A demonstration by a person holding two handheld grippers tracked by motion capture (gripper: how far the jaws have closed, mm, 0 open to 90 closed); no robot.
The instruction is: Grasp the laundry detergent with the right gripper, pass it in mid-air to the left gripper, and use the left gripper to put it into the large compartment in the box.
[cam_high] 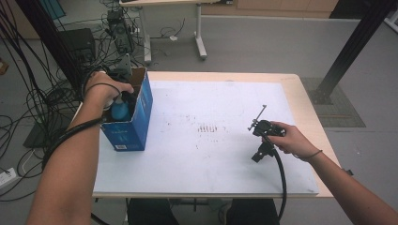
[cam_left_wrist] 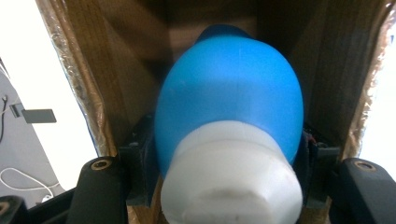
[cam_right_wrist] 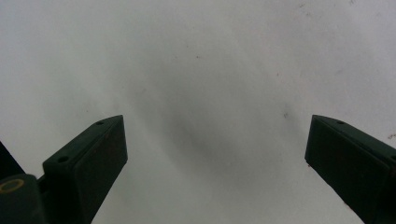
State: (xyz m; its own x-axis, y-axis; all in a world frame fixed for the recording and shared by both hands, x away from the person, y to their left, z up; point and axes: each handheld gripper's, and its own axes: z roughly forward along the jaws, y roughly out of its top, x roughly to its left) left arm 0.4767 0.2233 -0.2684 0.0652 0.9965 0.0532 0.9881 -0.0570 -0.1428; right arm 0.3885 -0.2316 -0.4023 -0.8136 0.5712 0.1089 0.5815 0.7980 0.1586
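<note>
A blue cardboard box (cam_high: 130,125) stands open-topped at the table's left edge. My left gripper (cam_high: 121,99) reaches down into it under the person's left hand. In the left gripper view my left gripper (cam_left_wrist: 226,161) is shut on a blue rubber bulb (cam_left_wrist: 229,93) with a white cap (cam_left_wrist: 231,182), brown box walls (cam_left_wrist: 116,60) around it. The bulb's blue top (cam_high: 119,109) peeks out of the box. At the right of the table my right gripper (cam_high: 260,153) points down at the white surface; its jaws (cam_right_wrist: 217,121) stand wide open with nothing between them.
The white table top (cam_high: 211,93) carries faint reddish marks (cam_high: 211,128) near its middle. Tangled cables (cam_high: 28,108) lie on the floor to the left. Another table's legs (cam_high: 201,44) stand behind, and a black post (cam_high: 349,47) rises at the back right.
</note>
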